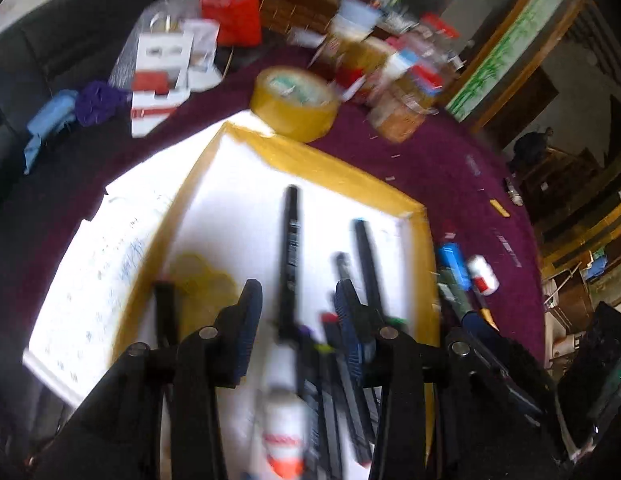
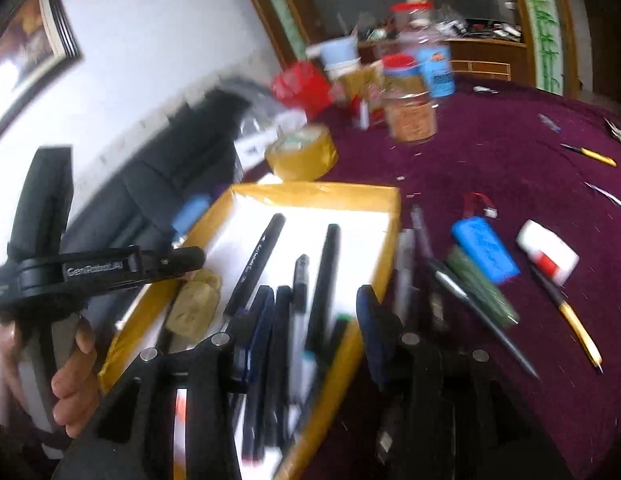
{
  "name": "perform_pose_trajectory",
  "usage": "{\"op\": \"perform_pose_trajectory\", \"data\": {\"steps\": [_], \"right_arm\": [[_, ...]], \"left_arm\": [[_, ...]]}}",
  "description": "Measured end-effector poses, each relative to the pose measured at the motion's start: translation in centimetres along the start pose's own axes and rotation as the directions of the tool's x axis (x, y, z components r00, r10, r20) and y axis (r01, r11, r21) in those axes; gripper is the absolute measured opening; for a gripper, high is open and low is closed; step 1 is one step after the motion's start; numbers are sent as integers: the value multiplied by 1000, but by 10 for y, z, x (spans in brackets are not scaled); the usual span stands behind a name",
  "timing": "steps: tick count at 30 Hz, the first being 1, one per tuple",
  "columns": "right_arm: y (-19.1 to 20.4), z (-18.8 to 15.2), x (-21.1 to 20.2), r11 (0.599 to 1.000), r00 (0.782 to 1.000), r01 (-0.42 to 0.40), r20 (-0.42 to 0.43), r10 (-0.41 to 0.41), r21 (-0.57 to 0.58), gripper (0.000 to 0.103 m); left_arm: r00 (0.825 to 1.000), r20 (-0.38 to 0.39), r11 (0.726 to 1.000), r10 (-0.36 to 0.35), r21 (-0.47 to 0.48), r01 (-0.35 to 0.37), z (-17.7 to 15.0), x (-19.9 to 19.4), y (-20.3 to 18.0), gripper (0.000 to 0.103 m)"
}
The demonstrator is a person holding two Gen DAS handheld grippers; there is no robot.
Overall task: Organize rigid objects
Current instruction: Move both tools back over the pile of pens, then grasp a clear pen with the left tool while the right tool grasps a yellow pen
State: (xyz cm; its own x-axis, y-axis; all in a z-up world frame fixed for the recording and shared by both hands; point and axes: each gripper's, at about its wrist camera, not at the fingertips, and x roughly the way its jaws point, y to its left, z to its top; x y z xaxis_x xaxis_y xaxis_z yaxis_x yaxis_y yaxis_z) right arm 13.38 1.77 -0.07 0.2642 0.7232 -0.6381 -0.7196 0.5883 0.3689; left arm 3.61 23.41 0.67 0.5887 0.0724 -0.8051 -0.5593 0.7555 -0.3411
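- While both claws hung over the tray, the sorting step looked mid-way: several pens lay inside, and more pens waited on the purple cloth just right of it.
- Left gripper stood part open, nothing pinched; a long black pen and a white bottle lay under the gap.
- Right gripper gaped wider, also empty, above the tray's right wall.
- Next, I'd say: swing right, drop onto a loose pen, perhaps the yellow one.
- Room: open cloth to the right; the tape roll and jars crowded the far side, and the tray rim sat close beneath.
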Motion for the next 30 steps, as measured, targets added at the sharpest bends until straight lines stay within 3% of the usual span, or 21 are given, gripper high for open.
{"op": "perform_pose_trajectory", "data": {"steps": [5, 11, 15, 20, 23, 27, 30], "right_arm": [[-51, -35, -53, 995, 998, -12, 54, 7, 96, 38], [-100, -64, -94, 986, 996, -10, 86, -5, 168, 38], [-119, -80, -111, 983, 993, 30, 109, -50, 182, 38], [-135, -89, -119, 977, 991, 5, 127, -33, 215, 38], [-139, -93, -120, 976, 991, -8, 133, -21, 219, 38], [-141, -97, -118, 975, 992, -16, 128, -12, 221, 38], [-141, -97, -117, 978, 992, -7, 123, -20, 211, 38]], "left_arm": [[994, 74, 995, -79, 73, 74, -40, -29, -54, 40], [994, 3, 979, -107, 174, 105, -81, -13, -120, 42], [994, -80, 973, -69, 213, 85, -99, 13, -149, 42], [993, -113, 956, -42, 284, 73, -122, 35, -179, 39], [987, -158, 961, -10, 272, 54, -128, 51, -185, 39], [983, -161, 956, 83, 292, -33, -134, 68, -189, 34], [985, -139, 953, 105, 297, -60, -135, 74, -192, 31]]}}
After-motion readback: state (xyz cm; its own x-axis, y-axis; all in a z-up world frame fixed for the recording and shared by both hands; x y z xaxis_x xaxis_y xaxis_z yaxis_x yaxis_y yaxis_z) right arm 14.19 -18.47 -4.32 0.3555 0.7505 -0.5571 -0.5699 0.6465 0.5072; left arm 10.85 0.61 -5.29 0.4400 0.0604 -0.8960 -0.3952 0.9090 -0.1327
